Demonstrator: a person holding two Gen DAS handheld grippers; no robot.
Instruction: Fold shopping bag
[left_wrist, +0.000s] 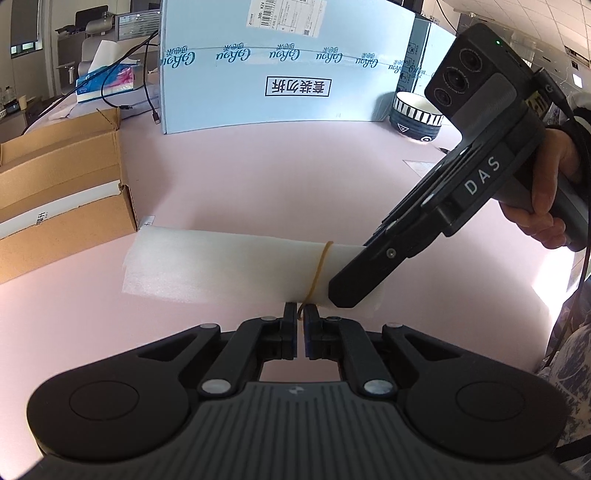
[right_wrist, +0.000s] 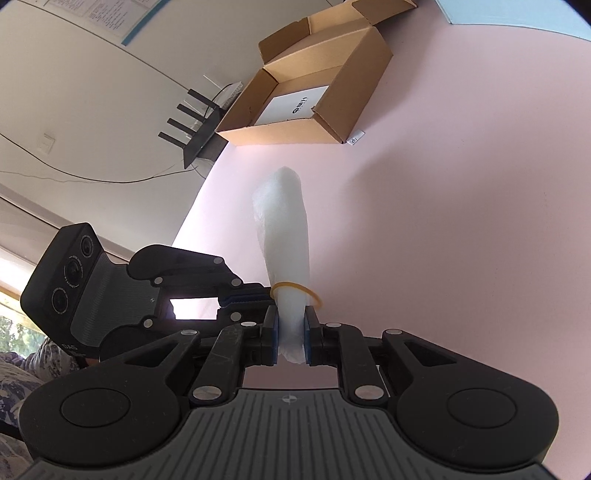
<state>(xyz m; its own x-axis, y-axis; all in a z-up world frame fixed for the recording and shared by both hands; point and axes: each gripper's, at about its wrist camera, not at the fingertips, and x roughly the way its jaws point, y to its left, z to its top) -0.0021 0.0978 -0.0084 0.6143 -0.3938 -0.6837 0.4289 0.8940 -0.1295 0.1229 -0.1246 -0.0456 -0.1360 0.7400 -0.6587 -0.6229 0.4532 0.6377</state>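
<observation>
- Two hand-held grippers work on one rolled white shopping bag (left_wrist: 221, 266), which in the left wrist view lies crosswise on the pink desk (left_wrist: 277, 177), just beside a brown cardboard box (left_wrist: 62, 192).
- Left hand-held gripper (left_wrist: 301, 314): its jaws are together, pinching the yellow rubber band (left_wrist: 319, 269) where the band comes off the near edge of the roll; the band loops around the roll towards its right end.
- Right hand-held gripper (left_wrist: 345, 291) comes in from the right, held by a hand (left_wrist: 546, 192), and covers the right end of the roll; this view does not show how its jaws stand.
- Behind stand a large light blue carton (left_wrist: 295, 66), a striped bowl (left_wrist: 415, 116) beside it, and a tissue box (left_wrist: 105, 83) with a black cable (left_wrist: 147, 92) near it.
- One roll again in the right wrist view: the shopping bag (right_wrist: 286, 236) runs away from the camera, and the right hand-held gripper (right_wrist: 291, 336) is clamped on its near end, the blue pads (right_wrist: 272, 334) pressing the white material from both sides.
- The rubber band (right_wrist: 295, 288) circles the roll just past those pads.
- Left hand-held gripper (right_wrist: 273, 295) reaches in from the left, its tips at the band, jaws closed.
- The open cardboard box (right_wrist: 314, 92) sits farther back on the desk (right_wrist: 443, 221), holding a white card (right_wrist: 295, 105); a black router (right_wrist: 199, 136) stands beyond the desk edge.
</observation>
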